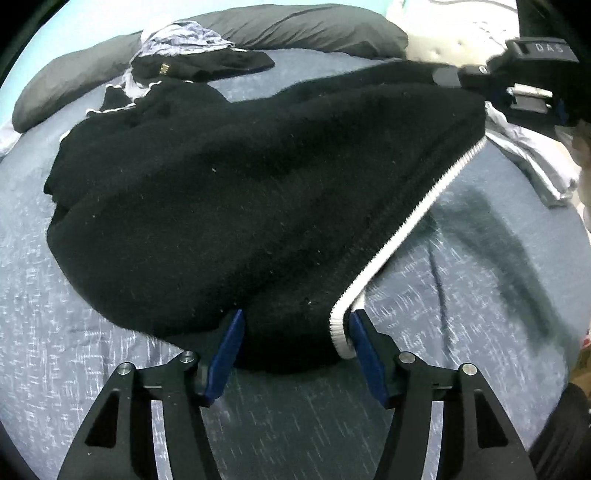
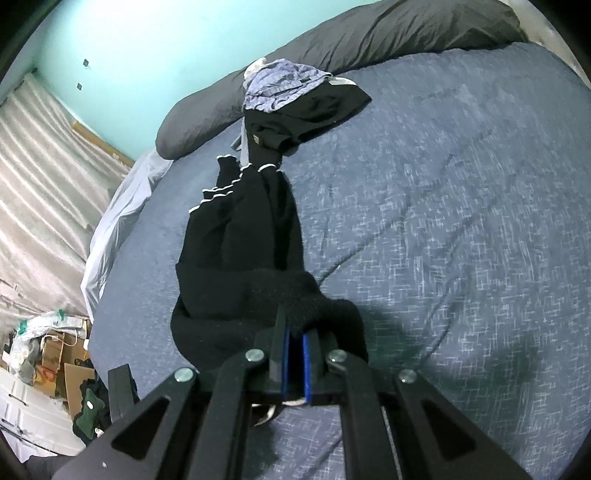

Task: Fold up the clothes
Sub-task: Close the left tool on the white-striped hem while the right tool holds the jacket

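Note:
A black knit garment [image 1: 229,192] with a white ribbed trim [image 1: 406,229] lies spread on the blue bed cover [image 1: 461,332]. My left gripper [image 1: 295,325] is open, its blue pads either side of the garment's near corner, where the trim bends. My right gripper [image 1: 517,74] shows at the far right corner of the garment. In the right wrist view my right gripper [image 2: 295,343] is shut on the black garment [image 2: 236,236], which stretches away in a bunched strip with ruffled white edges at its far end.
A pile of folded clothes, blue patterned [image 2: 280,85] on black [image 1: 199,66], sits near a long dark grey pillow [image 1: 295,26]. Pale grey cloth [image 1: 532,162] lies at the bed's right. Boxes and bags [image 2: 48,347] stand on the floor left of the bed.

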A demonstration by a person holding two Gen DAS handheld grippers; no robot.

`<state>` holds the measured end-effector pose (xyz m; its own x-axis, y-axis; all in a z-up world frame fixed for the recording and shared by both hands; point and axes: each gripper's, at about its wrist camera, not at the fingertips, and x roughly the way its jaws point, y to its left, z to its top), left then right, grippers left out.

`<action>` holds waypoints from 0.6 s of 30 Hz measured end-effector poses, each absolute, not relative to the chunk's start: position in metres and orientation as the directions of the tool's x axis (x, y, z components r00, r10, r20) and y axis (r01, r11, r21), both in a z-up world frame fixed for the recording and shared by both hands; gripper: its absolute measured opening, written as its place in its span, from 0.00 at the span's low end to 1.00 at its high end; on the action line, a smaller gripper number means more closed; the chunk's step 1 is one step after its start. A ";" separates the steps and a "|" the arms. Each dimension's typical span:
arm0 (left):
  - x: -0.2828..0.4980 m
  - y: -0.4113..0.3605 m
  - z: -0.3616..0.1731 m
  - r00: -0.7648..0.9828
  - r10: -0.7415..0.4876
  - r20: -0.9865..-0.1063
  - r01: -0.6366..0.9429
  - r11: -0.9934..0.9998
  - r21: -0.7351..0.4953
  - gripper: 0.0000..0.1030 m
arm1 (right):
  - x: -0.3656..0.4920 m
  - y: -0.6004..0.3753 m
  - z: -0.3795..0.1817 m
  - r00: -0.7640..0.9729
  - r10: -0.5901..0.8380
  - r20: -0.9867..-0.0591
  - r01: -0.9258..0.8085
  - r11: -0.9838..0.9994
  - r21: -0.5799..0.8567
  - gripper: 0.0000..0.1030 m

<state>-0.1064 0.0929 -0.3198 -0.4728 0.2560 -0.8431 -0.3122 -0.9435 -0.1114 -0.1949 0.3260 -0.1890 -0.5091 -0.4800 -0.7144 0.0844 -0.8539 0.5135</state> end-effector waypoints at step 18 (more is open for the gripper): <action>-0.117 0.028 -0.285 -0.551 0.225 -0.804 -0.276 -0.958 -0.078 0.06 | -0.203 0.318 -0.232 -0.442 -0.499 -0.745 0.013 -0.835 0.551 0.42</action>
